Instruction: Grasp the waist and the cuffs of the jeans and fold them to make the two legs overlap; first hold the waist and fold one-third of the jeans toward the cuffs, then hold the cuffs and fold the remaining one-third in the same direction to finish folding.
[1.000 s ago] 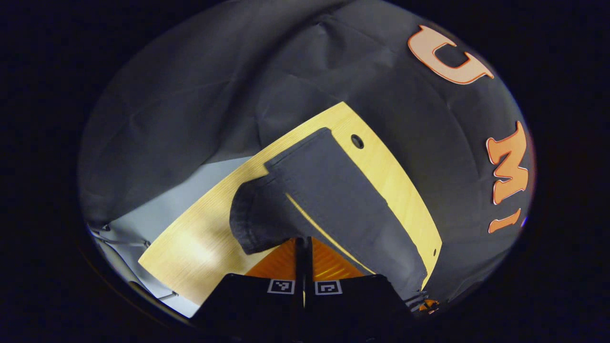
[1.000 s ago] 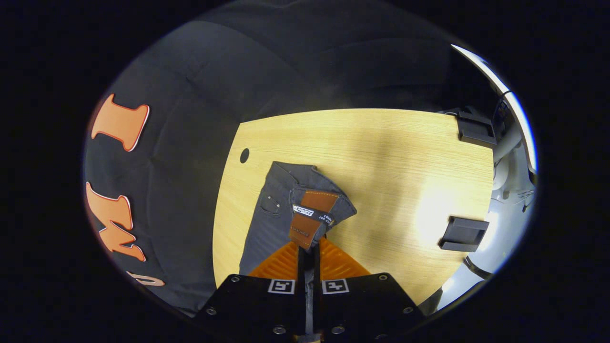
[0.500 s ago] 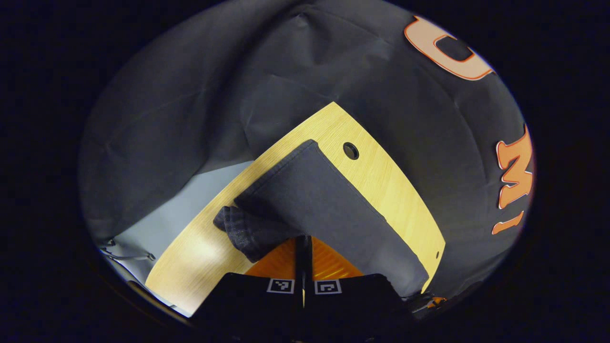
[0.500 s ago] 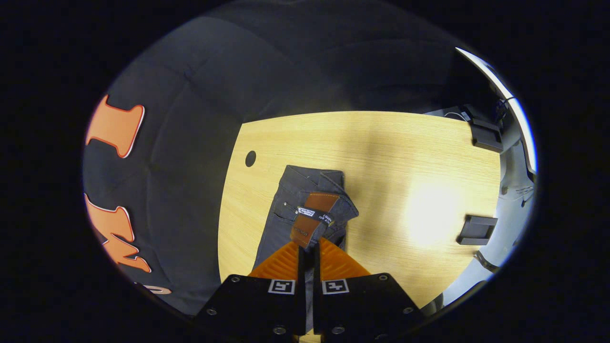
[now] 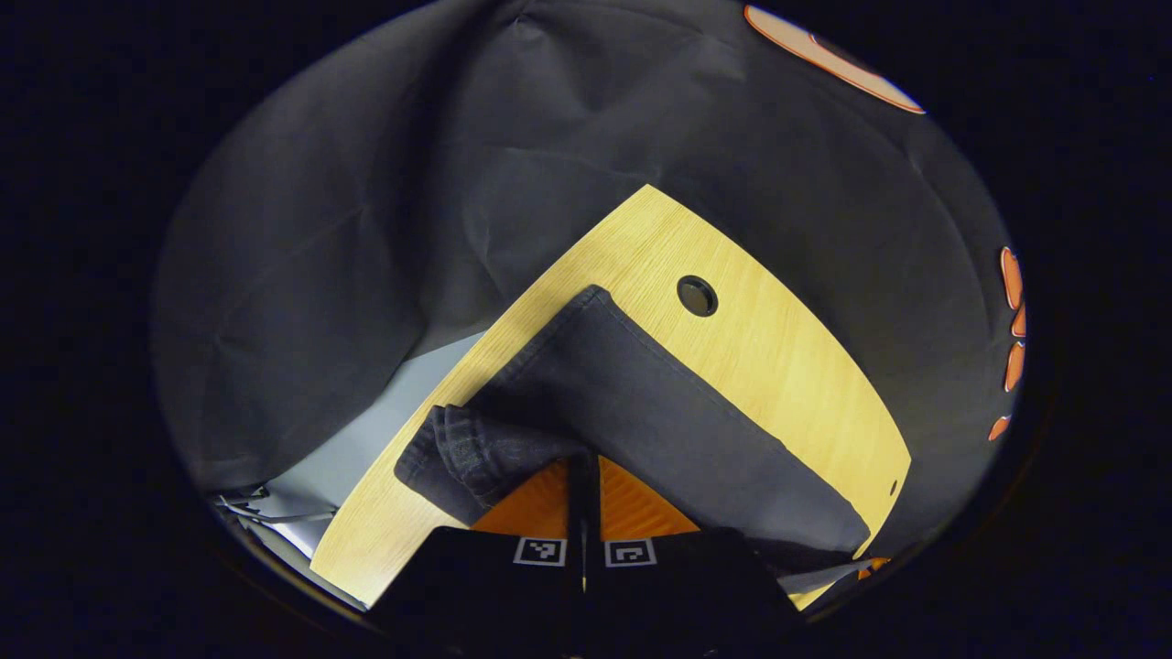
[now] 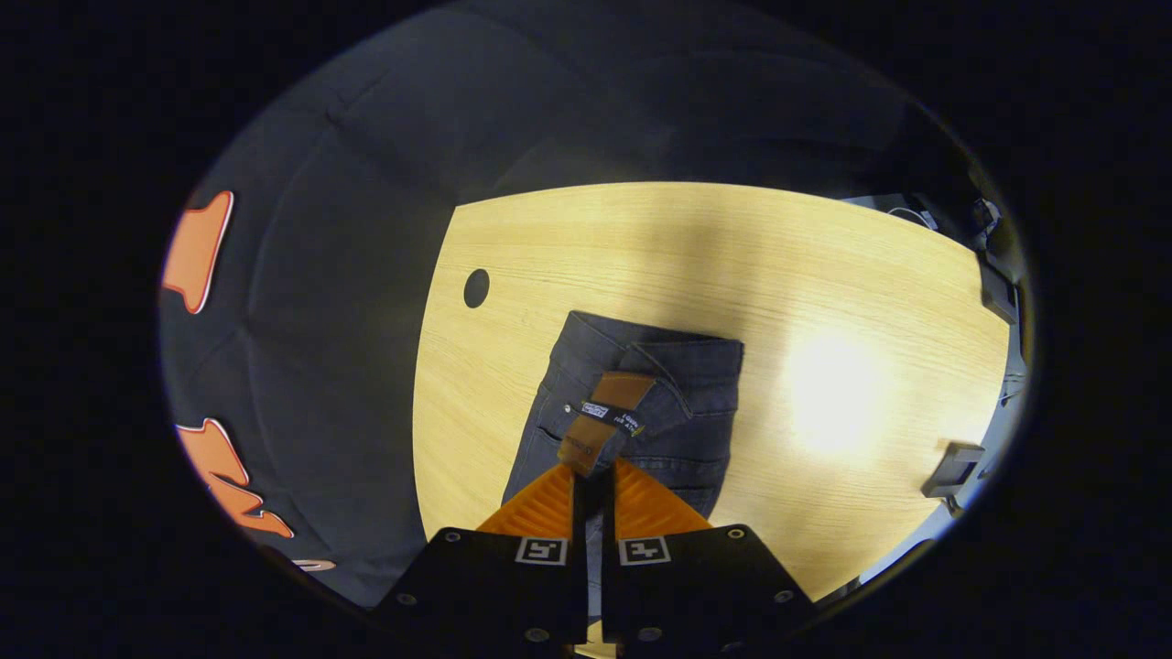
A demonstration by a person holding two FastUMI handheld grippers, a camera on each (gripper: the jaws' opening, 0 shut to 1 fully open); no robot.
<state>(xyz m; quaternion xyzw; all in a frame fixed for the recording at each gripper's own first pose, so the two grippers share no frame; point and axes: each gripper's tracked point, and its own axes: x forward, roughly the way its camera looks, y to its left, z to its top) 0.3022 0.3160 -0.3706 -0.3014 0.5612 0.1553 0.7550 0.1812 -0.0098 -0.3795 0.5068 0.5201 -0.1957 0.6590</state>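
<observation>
In the left gripper view the left gripper [image 5: 583,476] has its jaws pressed together on a cuff [image 5: 476,453] of the dark jeans [image 5: 641,412], the bunched hem lying toward 10 o'clock of the fingertips. From there the leg runs flat across the desk [image 5: 787,366], one straight edge reaching toward 12 o'clock and the rest spreading to 4 o'clock. A round hole [image 5: 697,296] in the wood sits at 1 o'clock, just beyond the cloth.

In the right gripper view the right gripper [image 6: 594,480] pinches the waist [image 6: 673,366] beside the brown patch [image 6: 604,416], with the jeans [image 6: 641,403] lying on the desk [image 6: 824,275] toward 12 o'clock
</observation>
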